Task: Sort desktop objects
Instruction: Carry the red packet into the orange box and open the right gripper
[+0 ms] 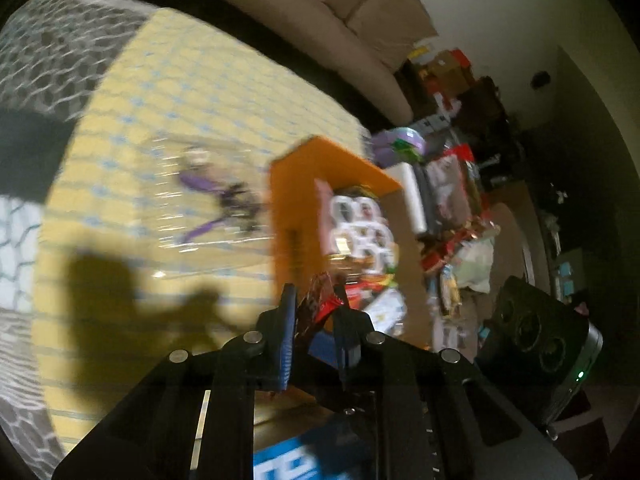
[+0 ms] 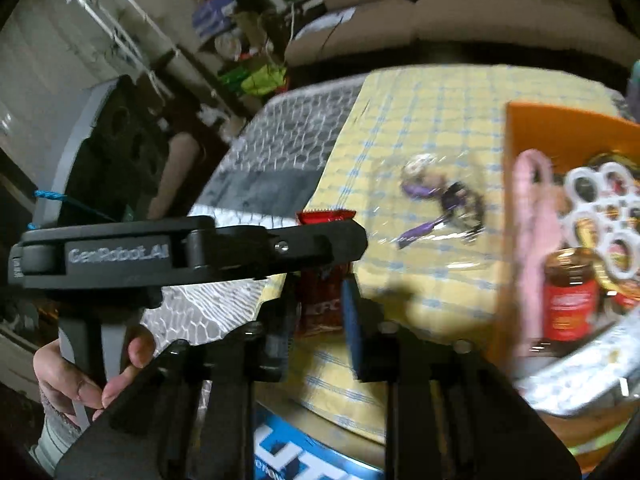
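Red sachet [image 1: 320, 300] pinched by both claws, left [image 1: 316, 304] and right [image 2: 320, 304], above orange box [image 1: 304, 168] edge.

Left gripper [image 1: 316, 300], fingers closed on a red sachet [image 1: 320, 300], points toward 12 o'clock. Right gripper [image 2: 320, 300] grips the same sachet at 12 o'clock, while a bare hand [image 2: 80, 380] at 8 o'clock holds the left handle.

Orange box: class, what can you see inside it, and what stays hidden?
Inside the orange box lie a brown jar with a red label, a white ringed holder and something pink. Whatever lies beneath them is covered.
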Available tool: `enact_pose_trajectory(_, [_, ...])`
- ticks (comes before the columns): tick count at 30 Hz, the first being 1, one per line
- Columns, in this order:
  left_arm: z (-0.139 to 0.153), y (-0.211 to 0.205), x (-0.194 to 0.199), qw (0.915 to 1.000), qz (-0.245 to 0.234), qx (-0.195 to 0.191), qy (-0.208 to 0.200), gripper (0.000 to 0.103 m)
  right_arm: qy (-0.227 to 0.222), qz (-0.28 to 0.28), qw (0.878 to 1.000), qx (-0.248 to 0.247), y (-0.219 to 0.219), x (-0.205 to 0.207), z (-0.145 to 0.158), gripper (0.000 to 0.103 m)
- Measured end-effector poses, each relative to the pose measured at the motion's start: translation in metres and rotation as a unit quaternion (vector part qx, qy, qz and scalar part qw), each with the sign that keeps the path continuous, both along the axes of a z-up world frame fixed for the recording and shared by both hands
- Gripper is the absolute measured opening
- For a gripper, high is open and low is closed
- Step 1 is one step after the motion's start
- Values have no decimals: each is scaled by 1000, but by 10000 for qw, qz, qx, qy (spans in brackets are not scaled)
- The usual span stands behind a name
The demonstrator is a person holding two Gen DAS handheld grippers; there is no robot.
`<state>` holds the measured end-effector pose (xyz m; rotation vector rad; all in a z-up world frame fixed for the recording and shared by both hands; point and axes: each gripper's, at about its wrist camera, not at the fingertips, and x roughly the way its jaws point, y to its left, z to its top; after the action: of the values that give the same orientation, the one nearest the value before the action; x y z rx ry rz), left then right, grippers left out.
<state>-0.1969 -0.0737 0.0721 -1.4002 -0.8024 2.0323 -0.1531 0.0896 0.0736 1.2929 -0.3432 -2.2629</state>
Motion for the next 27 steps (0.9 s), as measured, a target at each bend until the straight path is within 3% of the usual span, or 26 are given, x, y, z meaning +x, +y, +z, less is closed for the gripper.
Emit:
enact_pose_trajectory(8, [40, 143, -38, 9971, -741, 129, 137, 15, 341, -818, 9961, -44, 133, 5, 35, 19])
enact_pose_trajectory(12, [30, 212, -65, 9934, -1119, 251, -14, 16, 265, -1223, 9919, 237, 199, -3, 30, 19])
enact_pose_trajectory(16, [4, 267, -97, 9905, -1359, 1, -188, 16, 11, -1507, 9877, 405, 244, -26, 3, 19])
enact_pose_trajectory(18, [-8, 283, -110, 9892, -1397, -400, -171, 17, -119, -1626, 9855, 460, 256, -42, -14, 19])
enact_pose_trajectory(21, [-8, 288, -124, 9830, -1315, -1274, 147, 36, -308, -1714, 9836, 468, 264, -66, -33, 19])
enact_pose_trajectory(27, [24, 220, -107, 9823, -967, -1451, 677, 55, -134, -1818, 9831, 186, 268, -67, -25, 22])
